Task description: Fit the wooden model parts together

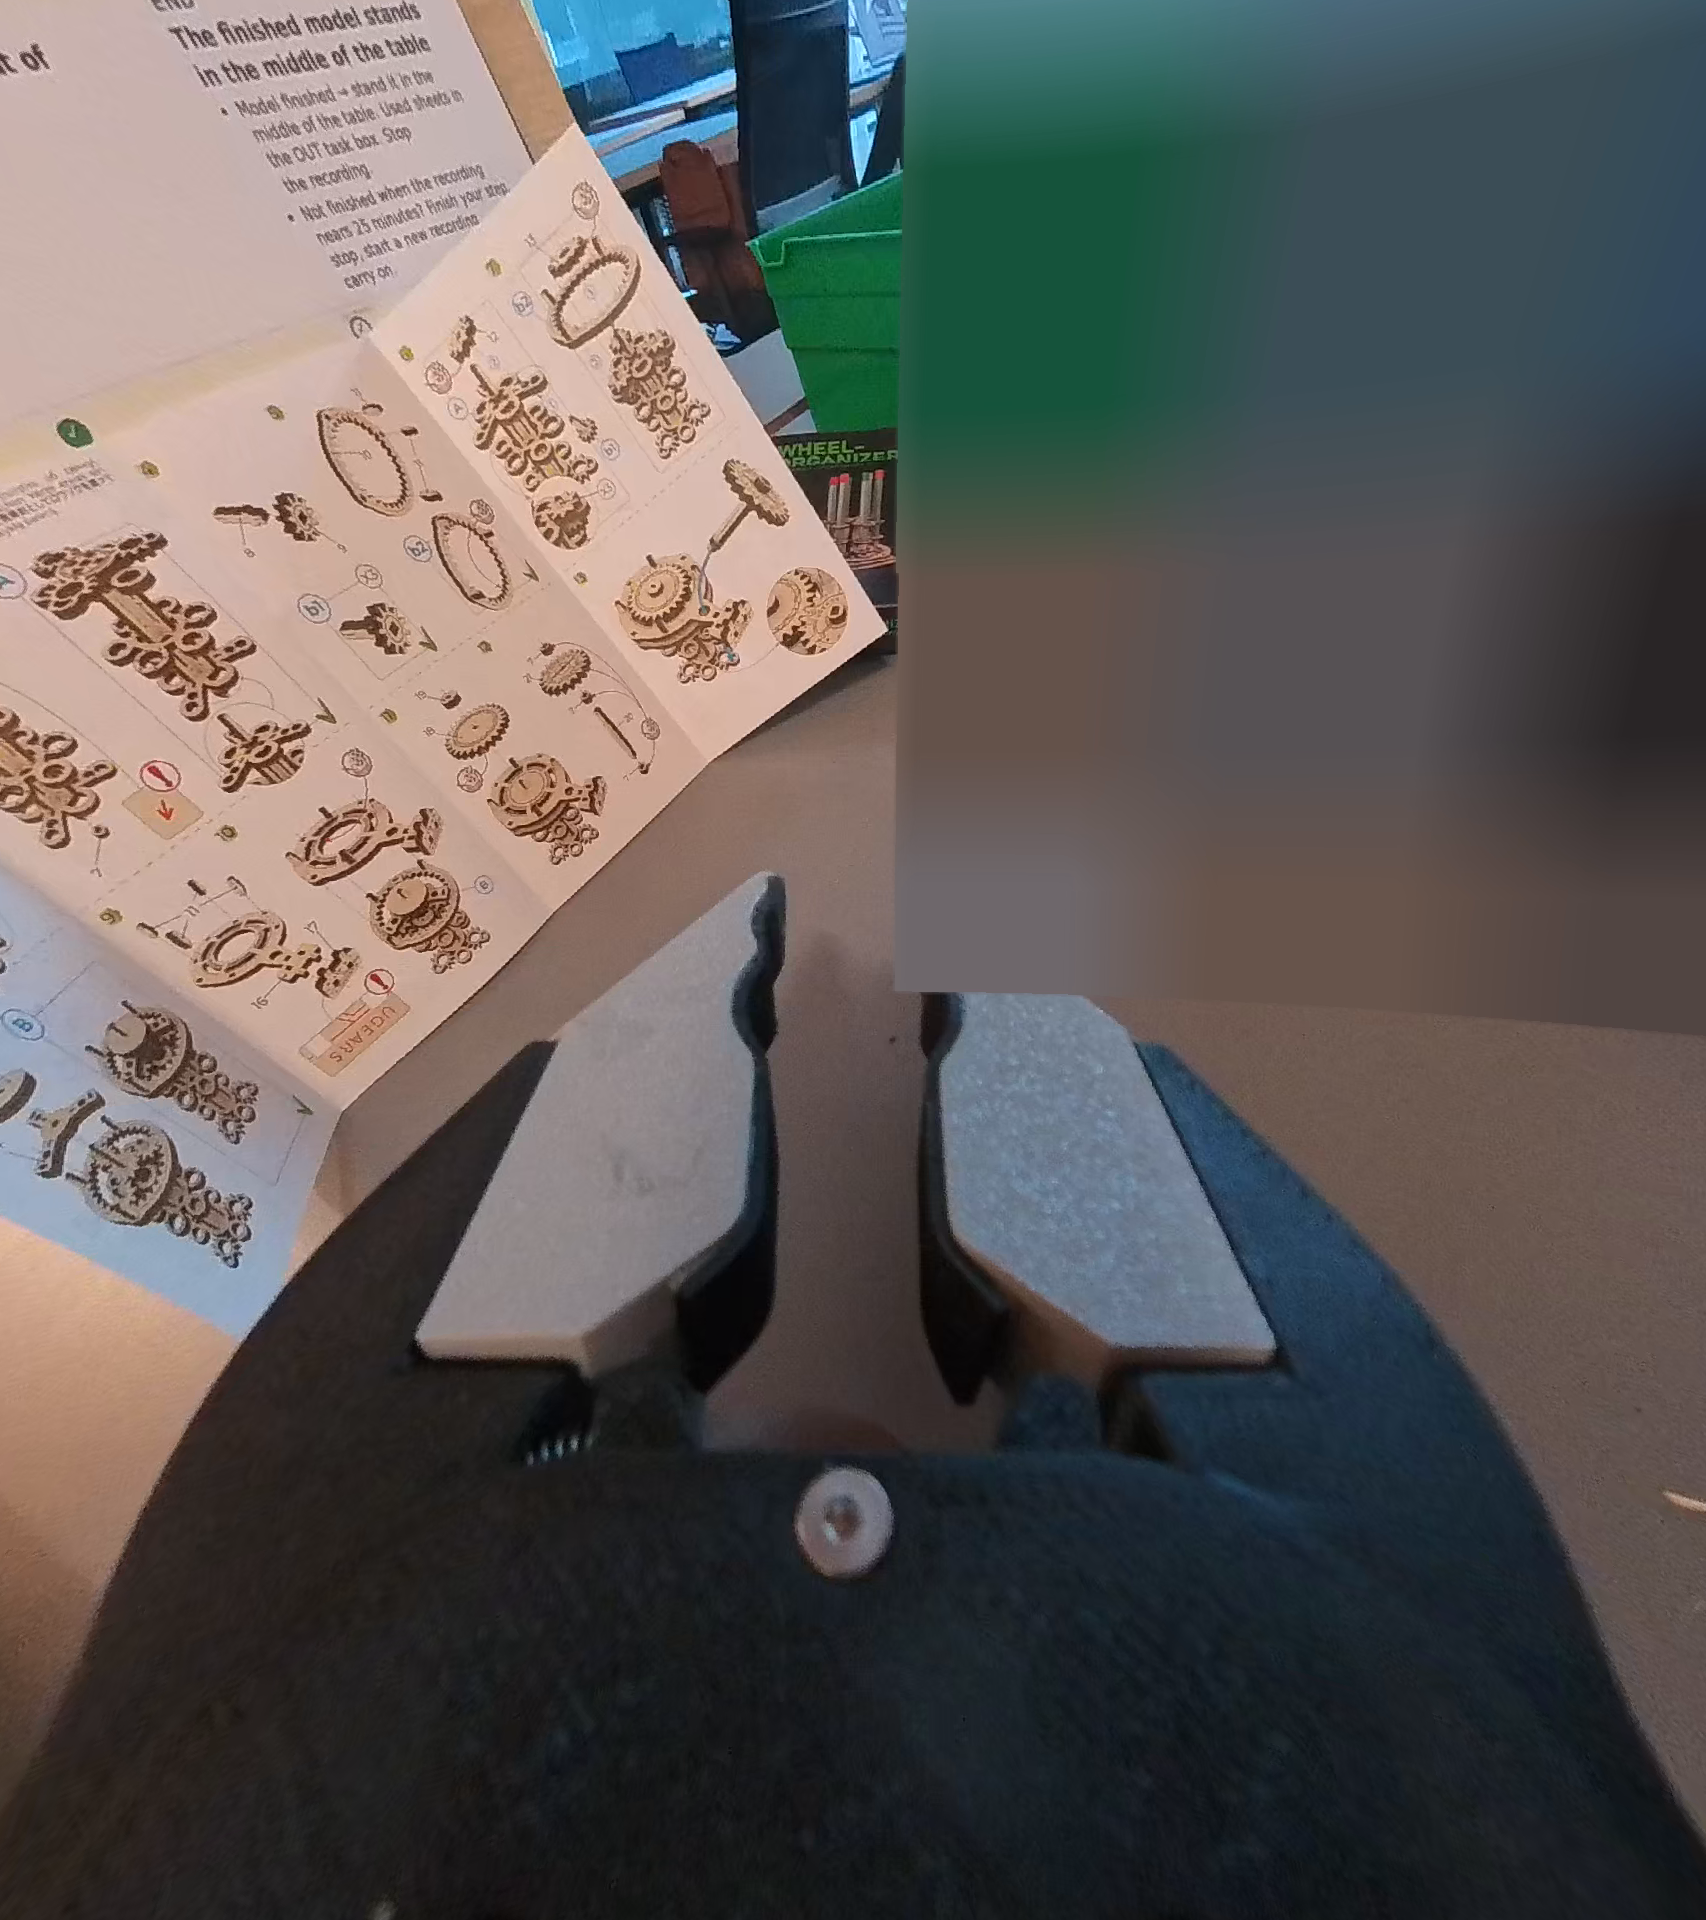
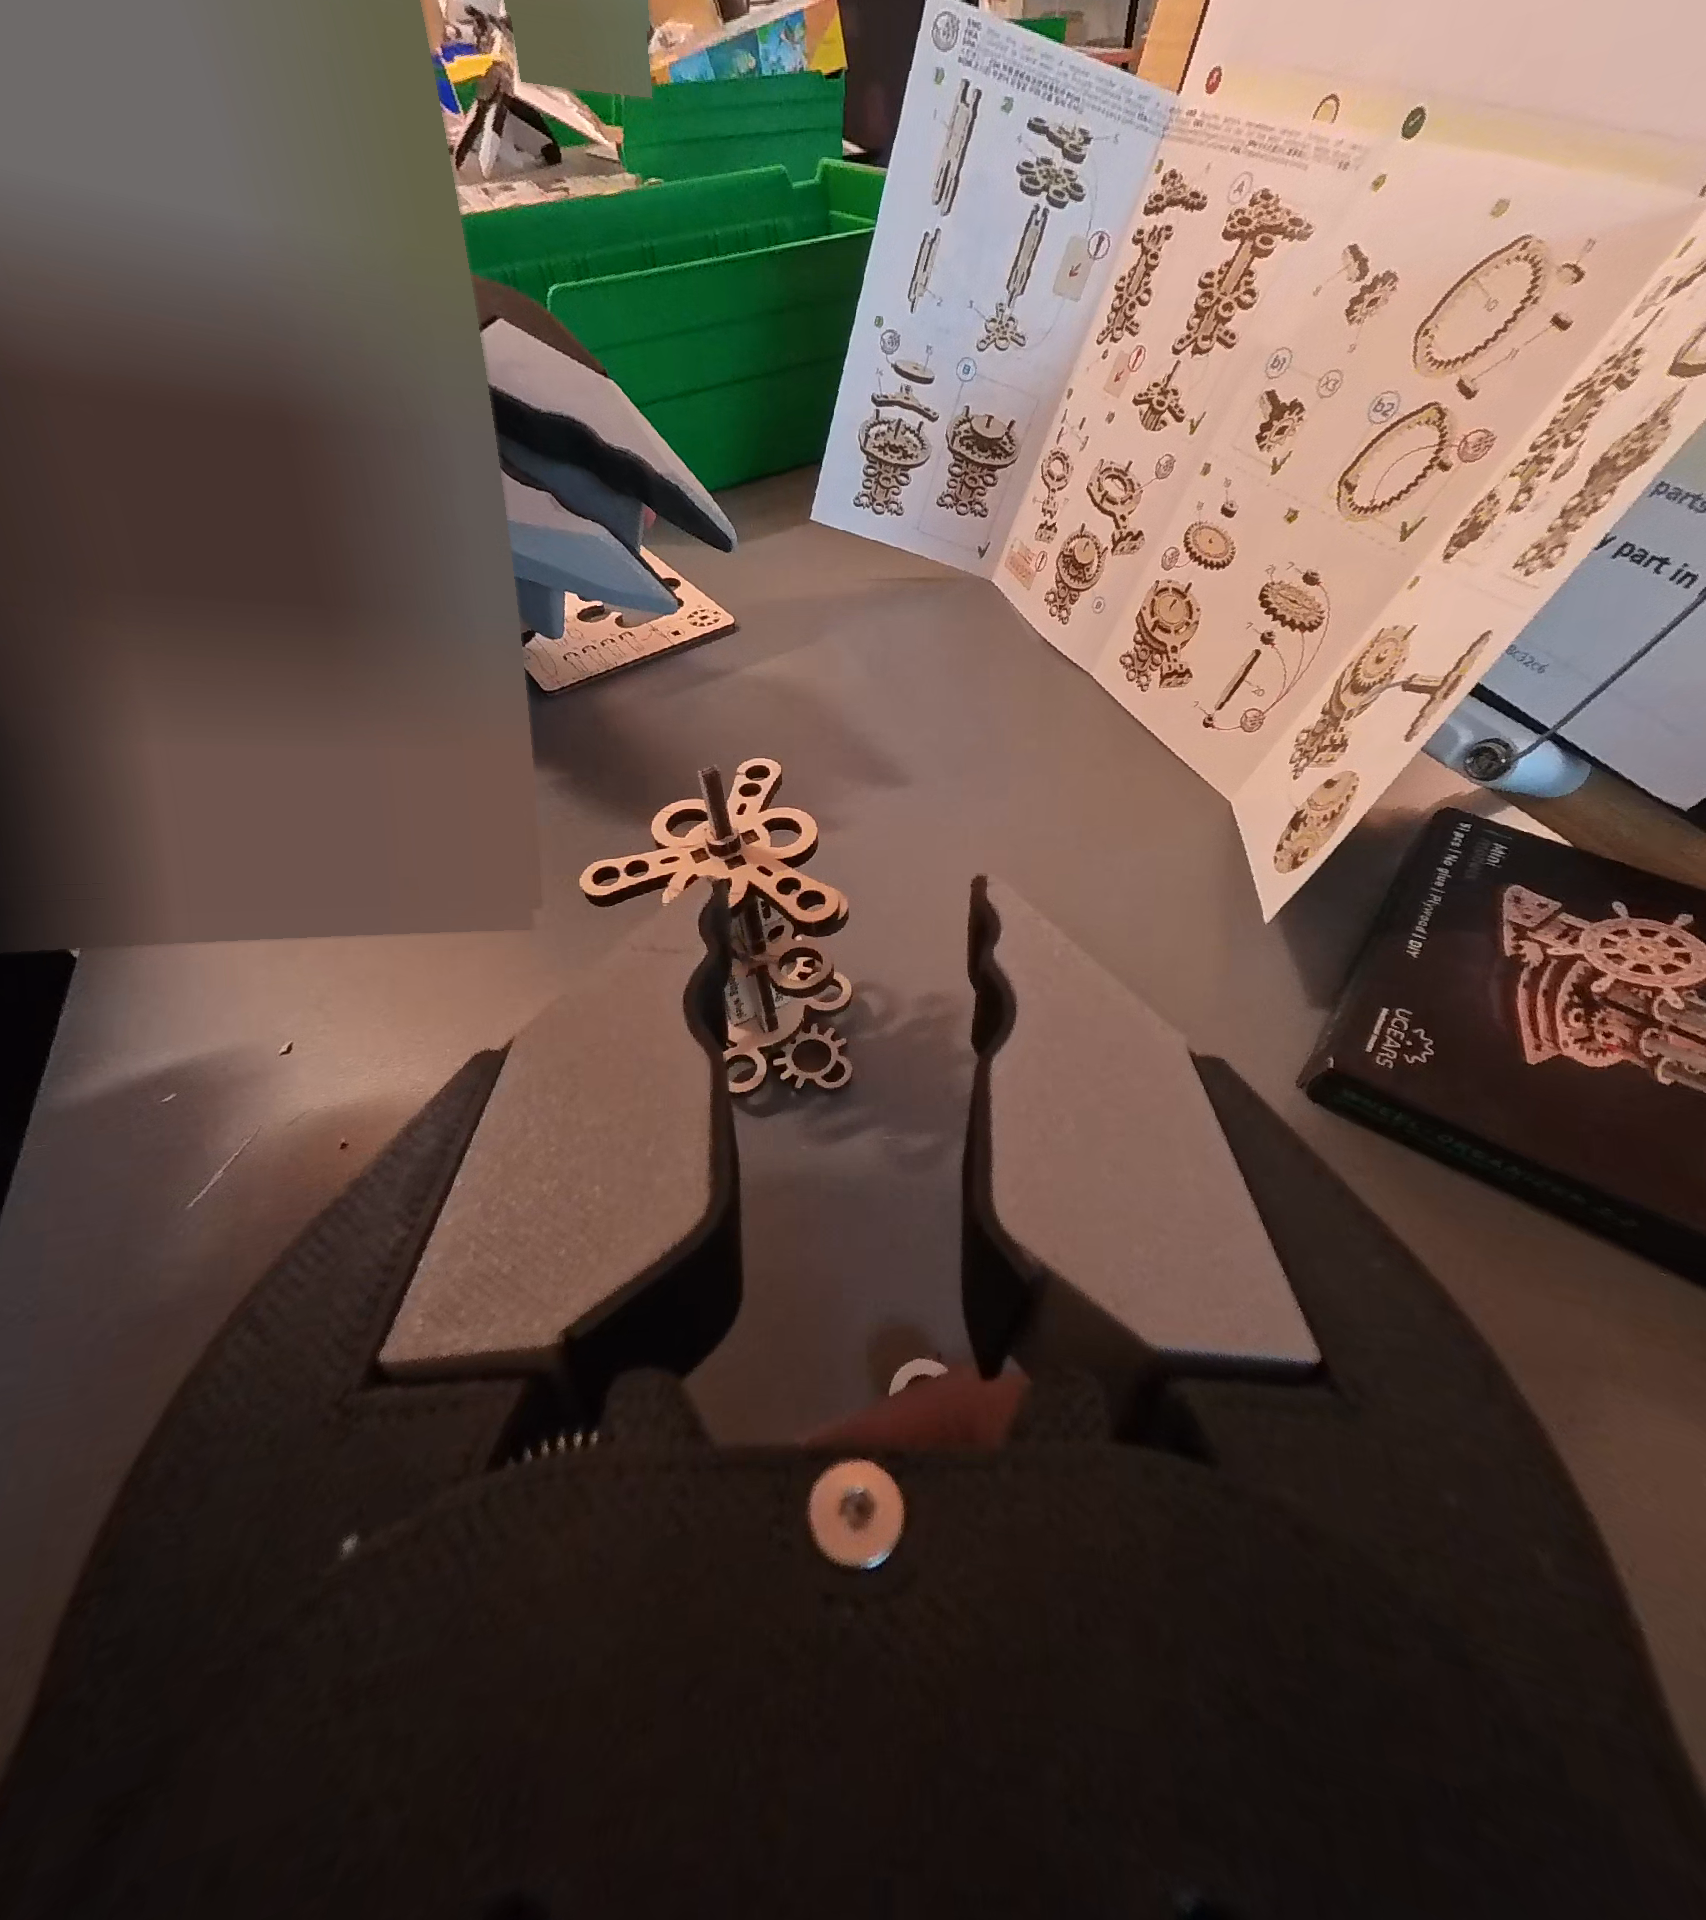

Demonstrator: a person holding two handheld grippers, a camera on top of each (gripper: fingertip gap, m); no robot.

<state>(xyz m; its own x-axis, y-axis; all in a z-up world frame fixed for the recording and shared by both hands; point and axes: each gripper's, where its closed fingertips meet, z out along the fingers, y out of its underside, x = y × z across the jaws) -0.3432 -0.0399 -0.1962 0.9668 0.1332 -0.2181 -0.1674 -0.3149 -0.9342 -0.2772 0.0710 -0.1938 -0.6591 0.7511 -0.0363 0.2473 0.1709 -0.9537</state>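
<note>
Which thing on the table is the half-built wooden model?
Start at the unfolded instruction leaflet standing on the grey table. In front of it stands the half-built wooden model, at the right gripper. Unlike the flat parts sheet, it stands upright.

Left tool (image 1: pixel 849 997) and right tool (image 2: pixel 844 987) agape, empty.

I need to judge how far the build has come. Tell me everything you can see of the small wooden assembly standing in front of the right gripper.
The wooden assembly is pale, thin laser-cut plywood. A flat cross of rounded, holed arms sits at the top, tilted, threaded on a thin dark vertical rod that pokes out above it. Below, ring-shaped and gear-like cutouts form the lower body. It stands upright on the grey table, just beyond the right gripper, near its left fingertip. The jaws stand apart, and whether that fingertip touches it cannot be told.
</note>
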